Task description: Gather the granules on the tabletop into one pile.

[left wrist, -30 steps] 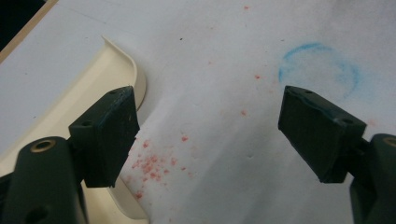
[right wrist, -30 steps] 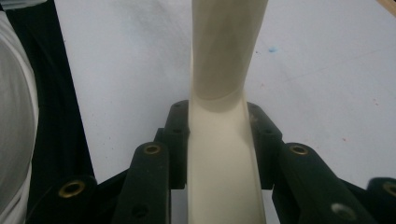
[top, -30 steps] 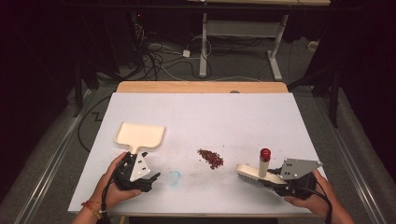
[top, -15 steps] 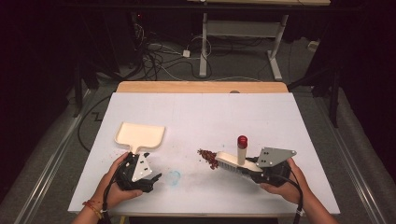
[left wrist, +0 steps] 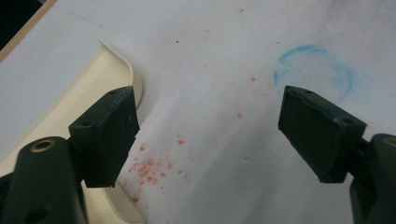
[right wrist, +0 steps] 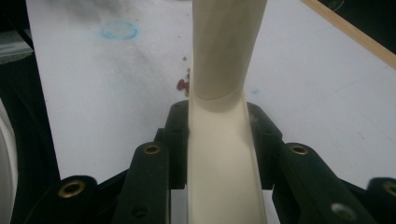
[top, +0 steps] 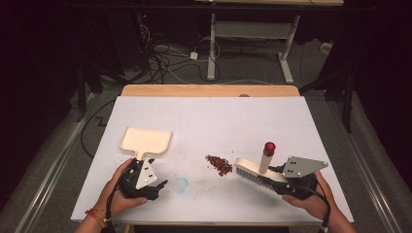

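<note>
A cream dustpan lies at the table's left, handle toward me. My left gripper rests just below it, open; in the left gripper view its jaws stand wide apart over bare table, the left one at the dustpan edge. A small pile of red bits lies mid-table. My right gripper is shut on a cream hand brush with a red-tipped upright handle, bristles just right of the pile. In the right gripper view the jaws clamp the brush.
A faint blue ring is drawn on the white table between the grippers. Scattered red crumbs lie by the dustpan. The table's wooden far edge and the floor cables lie beyond.
My right gripper swept the brush left up to the red pile, then drew back a little to the right. The left gripper and dustpan stayed still.
</note>
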`<state>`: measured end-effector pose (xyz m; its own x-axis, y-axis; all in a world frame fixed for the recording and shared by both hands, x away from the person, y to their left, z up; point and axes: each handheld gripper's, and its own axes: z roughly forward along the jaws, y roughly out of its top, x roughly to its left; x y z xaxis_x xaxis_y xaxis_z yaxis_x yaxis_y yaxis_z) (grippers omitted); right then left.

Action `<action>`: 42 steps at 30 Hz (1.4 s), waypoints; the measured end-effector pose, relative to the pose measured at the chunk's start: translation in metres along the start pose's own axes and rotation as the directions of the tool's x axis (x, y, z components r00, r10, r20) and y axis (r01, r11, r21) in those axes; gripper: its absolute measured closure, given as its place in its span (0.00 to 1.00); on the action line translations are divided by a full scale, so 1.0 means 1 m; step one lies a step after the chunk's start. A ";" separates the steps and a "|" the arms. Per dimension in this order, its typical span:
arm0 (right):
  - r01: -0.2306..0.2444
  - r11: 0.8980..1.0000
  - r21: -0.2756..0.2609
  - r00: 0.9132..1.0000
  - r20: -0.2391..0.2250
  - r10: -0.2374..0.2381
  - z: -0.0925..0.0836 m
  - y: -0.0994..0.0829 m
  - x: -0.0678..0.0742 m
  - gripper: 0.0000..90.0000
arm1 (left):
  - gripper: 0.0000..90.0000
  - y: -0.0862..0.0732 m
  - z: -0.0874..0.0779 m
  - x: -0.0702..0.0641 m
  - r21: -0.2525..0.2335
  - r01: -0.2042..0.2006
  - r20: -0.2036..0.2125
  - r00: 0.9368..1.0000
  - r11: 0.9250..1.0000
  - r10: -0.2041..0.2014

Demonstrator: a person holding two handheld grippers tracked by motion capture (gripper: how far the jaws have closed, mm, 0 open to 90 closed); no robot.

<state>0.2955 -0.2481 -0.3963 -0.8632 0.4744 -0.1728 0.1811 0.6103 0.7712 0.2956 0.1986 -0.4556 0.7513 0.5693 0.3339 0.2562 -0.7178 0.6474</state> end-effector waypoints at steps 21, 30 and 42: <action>-0.062 0.997 0.039 0.997 0.044 0.060 -0.039 -0.024 -0.015 0.75 | 0.22 0.003 -0.001 0.002 -0.004 0.023 -0.020 1.000 1.000 -0.023; -0.082 0.985 0.149 0.994 -0.056 0.091 -0.041 -0.032 -0.023 0.75 | 0.22 0.002 0.000 0.005 -0.008 0.034 -0.009 0.999 0.999 -0.034; -0.066 0.982 0.175 0.998 -0.002 0.068 -0.023 -0.031 -0.055 0.68 | 0.22 0.003 0.001 0.003 -0.005 0.027 -0.004 1.000 1.000 -0.027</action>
<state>0.3268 -0.3080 -0.3968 -0.8501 0.5130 -0.1189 0.3172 0.6790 0.6621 0.2994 0.1982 -0.4536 0.7417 0.5899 0.3193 0.2732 -0.7003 0.6595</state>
